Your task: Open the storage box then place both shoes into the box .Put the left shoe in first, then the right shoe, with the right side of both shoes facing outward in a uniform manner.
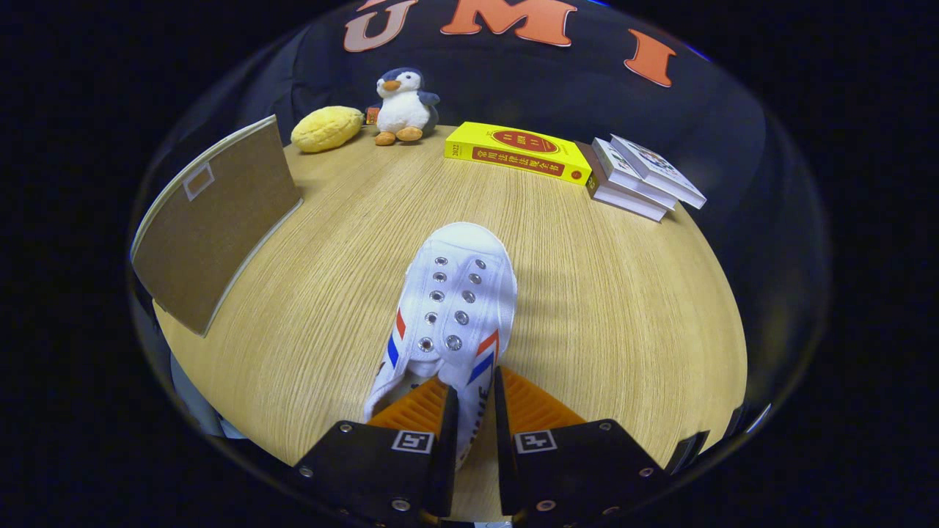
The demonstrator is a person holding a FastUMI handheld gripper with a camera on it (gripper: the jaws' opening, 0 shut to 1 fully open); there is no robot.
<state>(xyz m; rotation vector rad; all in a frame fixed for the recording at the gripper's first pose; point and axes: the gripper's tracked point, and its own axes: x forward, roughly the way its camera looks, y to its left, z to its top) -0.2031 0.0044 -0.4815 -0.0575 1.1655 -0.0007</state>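
A white canvas shoe [453, 293] with metal eyelets and red and blue side stripes points away from me over the wooden table [623, 293]. My gripper [474, 389] is shut on the shoe's right side wall near the heel opening: one finger sits inside the shoe, the other outside. Whether the shoe rests on the table or hangs just above it, I cannot tell. The storage box [213, 227], brown with a pale rim and a small label window, stands to the left of the shoe with its flat brown face toward me.
Along the table's far edge sit a yellow plush [327, 128], a penguin toy [402, 106], a yellow book [517, 152] and a stack of white books [638, 180]. Bare wood lies to the right of the shoe.
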